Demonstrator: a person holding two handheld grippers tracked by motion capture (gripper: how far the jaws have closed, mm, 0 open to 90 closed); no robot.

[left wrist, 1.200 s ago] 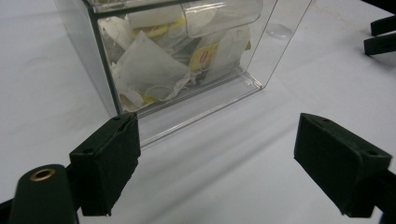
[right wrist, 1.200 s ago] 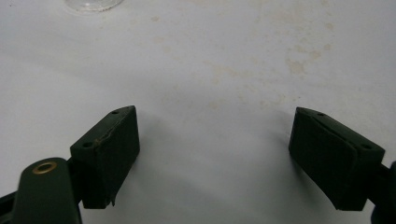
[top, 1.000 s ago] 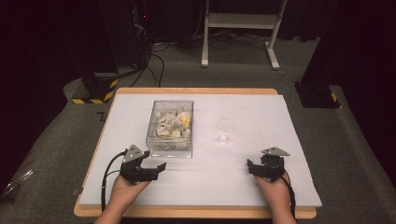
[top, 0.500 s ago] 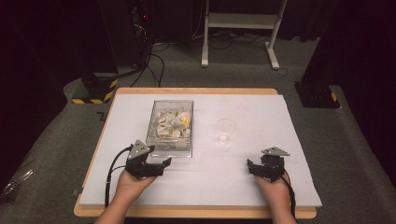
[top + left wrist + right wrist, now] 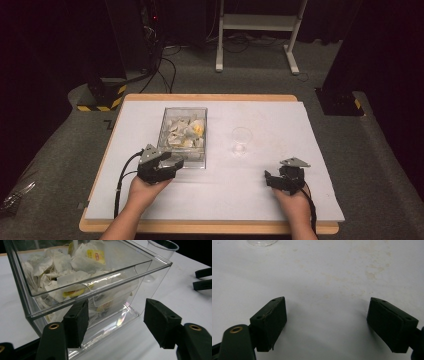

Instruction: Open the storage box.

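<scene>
A clear plastic box stands on the white board and holds several tea bags, one with a yellow tag. My left gripper sits at the box's near edge. In the left gripper view the box wall and the tea bags rise just beyond my left gripper. Its jaws have just been closing and stand partly apart, with nothing pressed between the pads. My right gripper rests at the front right, open over bare board.
An empty clear plastic cup stands right of the box, its rim at the top of the left gripper view. The white board lies on a wooden table. Dark stands, cables and a white frame fill the floor behind.
My left gripper has moved forward and right, up to the box's near edge, and its jaws have narrowed. The right gripper has stayed in place.
</scene>
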